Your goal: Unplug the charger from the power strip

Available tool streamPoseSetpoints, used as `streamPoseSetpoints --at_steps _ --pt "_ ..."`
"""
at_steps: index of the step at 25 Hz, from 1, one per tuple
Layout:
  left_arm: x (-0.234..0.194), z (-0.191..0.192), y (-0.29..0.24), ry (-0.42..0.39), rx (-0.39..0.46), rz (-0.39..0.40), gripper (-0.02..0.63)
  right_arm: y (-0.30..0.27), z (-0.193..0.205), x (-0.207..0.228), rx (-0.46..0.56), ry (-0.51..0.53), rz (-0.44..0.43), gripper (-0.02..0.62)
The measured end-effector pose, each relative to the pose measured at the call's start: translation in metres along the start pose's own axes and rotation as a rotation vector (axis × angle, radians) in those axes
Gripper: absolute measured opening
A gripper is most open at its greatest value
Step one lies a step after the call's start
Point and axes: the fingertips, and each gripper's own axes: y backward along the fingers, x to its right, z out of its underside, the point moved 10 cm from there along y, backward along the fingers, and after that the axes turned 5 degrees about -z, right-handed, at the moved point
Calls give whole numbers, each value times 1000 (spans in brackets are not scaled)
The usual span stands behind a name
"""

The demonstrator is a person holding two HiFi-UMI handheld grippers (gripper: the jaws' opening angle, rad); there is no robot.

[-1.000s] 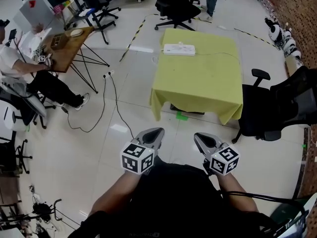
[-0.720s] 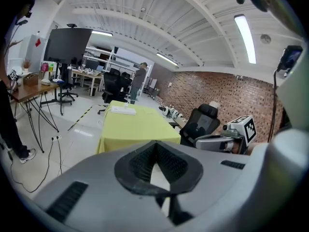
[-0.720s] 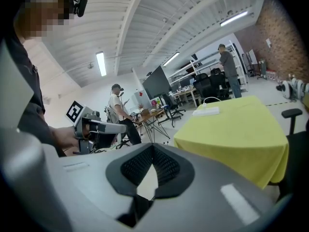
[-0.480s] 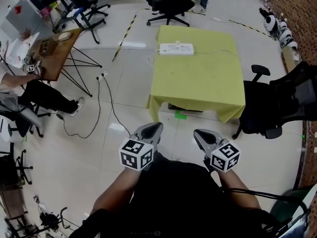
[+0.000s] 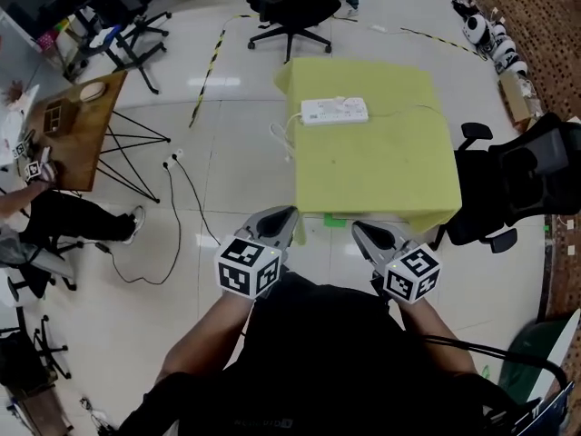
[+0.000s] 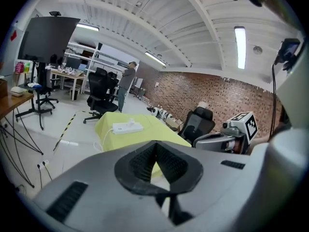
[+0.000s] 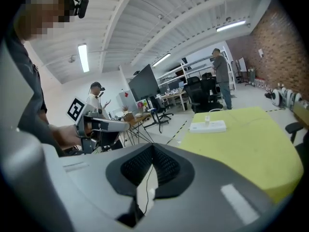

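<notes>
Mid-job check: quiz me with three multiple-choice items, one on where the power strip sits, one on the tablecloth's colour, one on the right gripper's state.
1. Where does the white plastic power strip lie?
A. on the floor
B. on the cloth-covered table, toward its far edge
C. on a black chair

2. What colour is the table's cloth?
A. red
B. yellow-green
C. blue

3. How is the right gripper?
A. shut and empty
B. wide open
C. shut on the charger

Answers: 1 B, the head view shows it on the cloth; 2 B, every view shows that colour; 3 A, its jaws meet with nothing between them.
</notes>
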Motion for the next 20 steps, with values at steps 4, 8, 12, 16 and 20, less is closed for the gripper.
streamPoseSetpoints --at_steps 4,8,12,16,20 --pt "-48 -22 -8 -32 -6 36 5 -43 -22 -5 18 -2 43 3" --pt "-76 -36 -18 -45 -10 65 5 -68 -39 -6 14 8 67 3" --pt "-85 -41 -29 -34 -11 75 6 -81 -44 -1 -10 16 65 3" --pt "-92 -41 -42 -26 -26 62 6 -89 -47 11 -24 14 47 3" --pt "-91 -46 -52 -22 -13 17 5 -93 -53 29 -38 27 9 3"
